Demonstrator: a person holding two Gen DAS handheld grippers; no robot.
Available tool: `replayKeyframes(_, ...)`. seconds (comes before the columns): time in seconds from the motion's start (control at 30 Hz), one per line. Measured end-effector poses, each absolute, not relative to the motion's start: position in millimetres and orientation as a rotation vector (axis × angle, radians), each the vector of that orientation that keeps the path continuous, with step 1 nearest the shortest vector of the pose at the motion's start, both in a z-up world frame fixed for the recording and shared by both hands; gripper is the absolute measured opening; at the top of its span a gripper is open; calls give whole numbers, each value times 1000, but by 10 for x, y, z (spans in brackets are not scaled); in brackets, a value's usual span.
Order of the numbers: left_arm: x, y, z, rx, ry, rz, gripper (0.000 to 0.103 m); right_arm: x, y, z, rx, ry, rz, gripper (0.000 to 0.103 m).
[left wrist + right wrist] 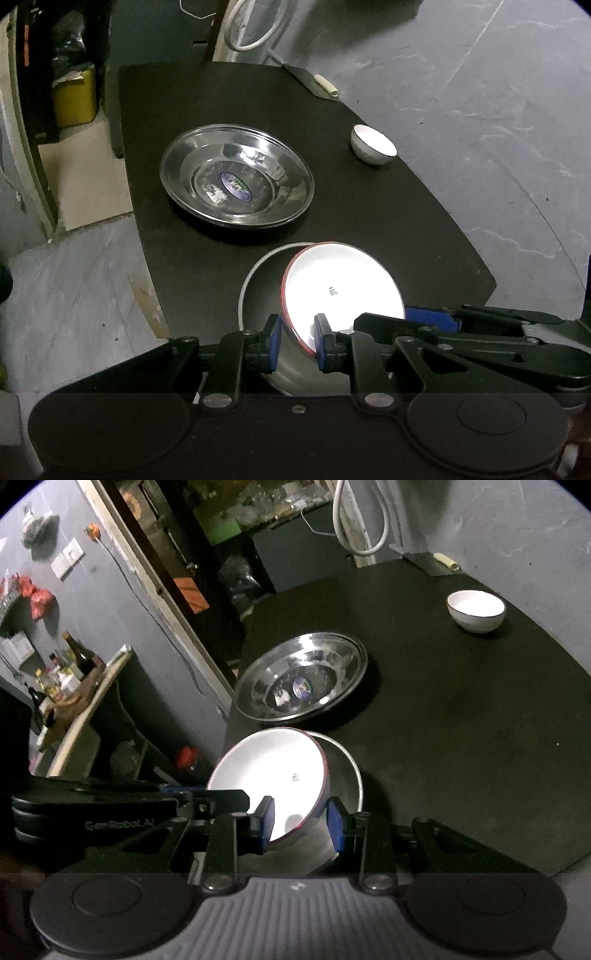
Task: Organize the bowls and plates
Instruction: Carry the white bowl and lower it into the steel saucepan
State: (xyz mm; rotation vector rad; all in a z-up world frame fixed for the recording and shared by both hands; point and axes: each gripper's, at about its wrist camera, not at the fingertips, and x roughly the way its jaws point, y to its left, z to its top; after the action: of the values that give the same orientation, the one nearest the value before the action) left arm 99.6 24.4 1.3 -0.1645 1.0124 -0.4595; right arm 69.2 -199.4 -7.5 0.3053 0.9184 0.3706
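Observation:
A white plate with a red rim (341, 284) leans tilted inside a grey metal bowl (258, 288) at the near edge of the dark table (406, 229). My left gripper (298, 341) straddles the plate's near rim, its blue pads close on either side. My right gripper (302, 825) straddles the same plate (269, 775) and the grey bowl's wall (347, 775), with a wider gap between its pads. A wide steel dish (236, 175) sits further back; it also shows in the right wrist view (301, 677). A small white bowl (373, 144) stands far right, and shows in the right wrist view (475, 611).
The table's left edge drops to the floor (74, 295). A yellow bin (74, 96) and a white hose (255, 29) lie beyond the table. A side shelf with bottles (66, 672) stands left. A dark board with a pale roll (439, 563) lies at the far corner.

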Motion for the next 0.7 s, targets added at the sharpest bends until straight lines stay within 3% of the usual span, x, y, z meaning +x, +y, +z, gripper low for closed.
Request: replayKeyframes(0.7,1056,135,-88,-128,1082,-419,20,783,-1968,-145,279,956,375,36)
